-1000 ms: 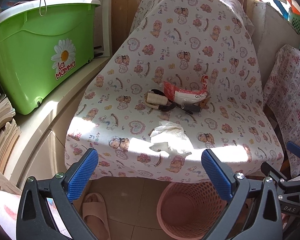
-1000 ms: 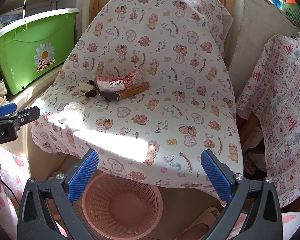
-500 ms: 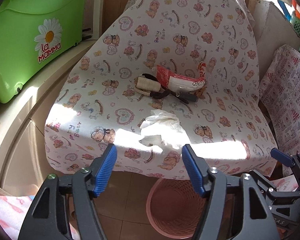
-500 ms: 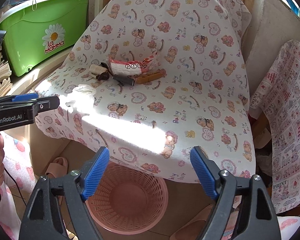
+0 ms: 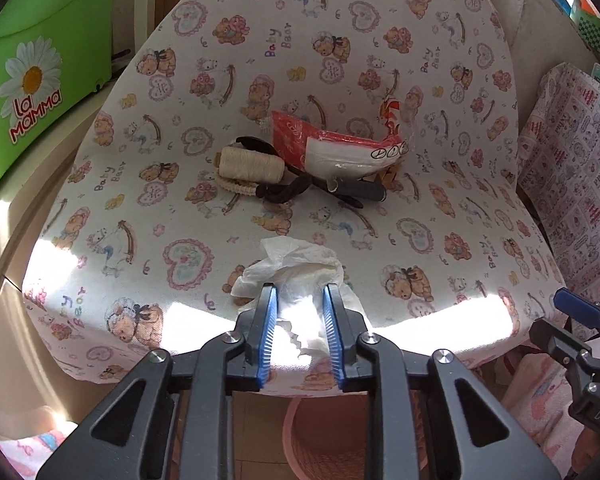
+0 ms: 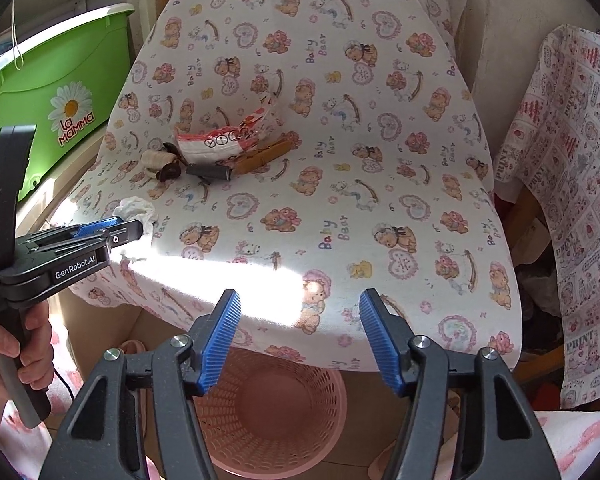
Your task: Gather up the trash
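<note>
A crumpled white tissue (image 5: 296, 268) lies near the front edge of a chair covered in teddy-bear cloth (image 5: 380, 60). My left gripper (image 5: 299, 300) has its blue pads on either side of the tissue, narrowed around it; it also shows in the right wrist view (image 6: 116, 230) beside the tissue (image 6: 134, 208). A red and white wrapper (image 5: 332, 148) lies further back. My right gripper (image 6: 300, 320) is open and empty, above the pink basket (image 6: 276, 408), at the chair's front edge.
A thread spool (image 5: 250, 166), a dark pen (image 5: 360, 190), a black band and a wooden clothespin (image 6: 260, 158) lie by the wrapper. A green tub (image 5: 28, 80) stands at the left. A second cloth-covered chair (image 6: 572, 200) is at the right.
My left gripper moved forward to the tissue and narrowed from wide open to close around it. My right gripper narrowed somewhat and came closer to the chair edge.
</note>
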Demonstrator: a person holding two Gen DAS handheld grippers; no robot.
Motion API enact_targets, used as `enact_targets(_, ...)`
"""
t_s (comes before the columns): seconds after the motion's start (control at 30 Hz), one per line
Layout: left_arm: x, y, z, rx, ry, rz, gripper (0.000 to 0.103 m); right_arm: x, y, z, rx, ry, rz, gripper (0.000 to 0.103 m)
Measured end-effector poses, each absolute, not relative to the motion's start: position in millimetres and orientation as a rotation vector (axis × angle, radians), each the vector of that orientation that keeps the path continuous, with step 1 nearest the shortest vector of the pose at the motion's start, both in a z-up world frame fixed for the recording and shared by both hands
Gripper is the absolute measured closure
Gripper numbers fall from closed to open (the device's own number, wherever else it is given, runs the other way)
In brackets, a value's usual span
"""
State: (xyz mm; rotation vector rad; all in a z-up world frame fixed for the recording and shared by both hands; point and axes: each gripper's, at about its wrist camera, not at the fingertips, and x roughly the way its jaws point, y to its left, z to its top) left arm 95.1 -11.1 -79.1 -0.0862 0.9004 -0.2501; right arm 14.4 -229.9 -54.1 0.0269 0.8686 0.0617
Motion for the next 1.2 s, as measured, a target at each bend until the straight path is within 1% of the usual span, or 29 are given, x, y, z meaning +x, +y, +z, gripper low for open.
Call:
enact_targets(0.07,95,-6,-78,-0.122,0.896,-0.242,0.095,16,-232,-54,0.032,0.869,0.062,0.048)
enact_targets(0.1,93,-4,-77,-0.123,0.888,-0.232,0.098,16,-233,-54,0.034,0.869,0.061,0.048)
enact_targets(0.23,90,6,-69,-0.155,0.881,-0.229,0.098,14,-235,-54,0.039,0.869,0.063,0.053)
enact_targets(0.4,76,24,-57,-0.229,0.863,-0.241,0.098,11,-234,-51,0.028,0.852,0.060,0.054)
enact_targets(0.57,64,32,-59,-0.242,0.908,-0.198,0.098,7,-233,-48,0.034,0.841,0.080,0.055)
enact_targets(0.67,64,34,-51,-0.262,0.882,-0.194,0.098,6,-234,-46,0.058,0.851,0.091,0.055)
enact_targets(0.77,69,36,-46,-0.263,0.862,-0.176,0.098,-1,-236,-39,0.066,0.823,0.071,0.054)
enact_targets(0.8,71,37,-46,-0.252,0.856,-0.158,0.098,-1,-236,-37,0.068,0.819,0.067,0.054)
enact_targets(0.87,76,38,-50,-0.231,0.857,-0.121,0.098,6,-234,-33,0.057,0.823,0.071,0.046)
enact_targets(0.93,81,39,-56,-0.228,0.867,-0.102,0.098,18,-230,-29,0.061,0.827,0.069,0.045)
enact_targets(1.0,83,38,-59,-0.207,0.867,-0.077,0.098,32,-225,-26,0.102,0.834,0.084,0.035)
enact_targets(1.03,83,36,-59,-0.183,0.863,-0.059,0.098,40,-221,-25,0.125,0.831,0.084,0.024)
enact_targets(1.07,82,33,-58,-0.152,0.861,-0.040,0.098,47,-217,-25,0.141,0.820,0.075,0.021)
enact_targets(1.2,76,26,-52,-0.068,0.823,-0.012,0.097,84,-188,-30,0.115,0.816,0.081,0.021)
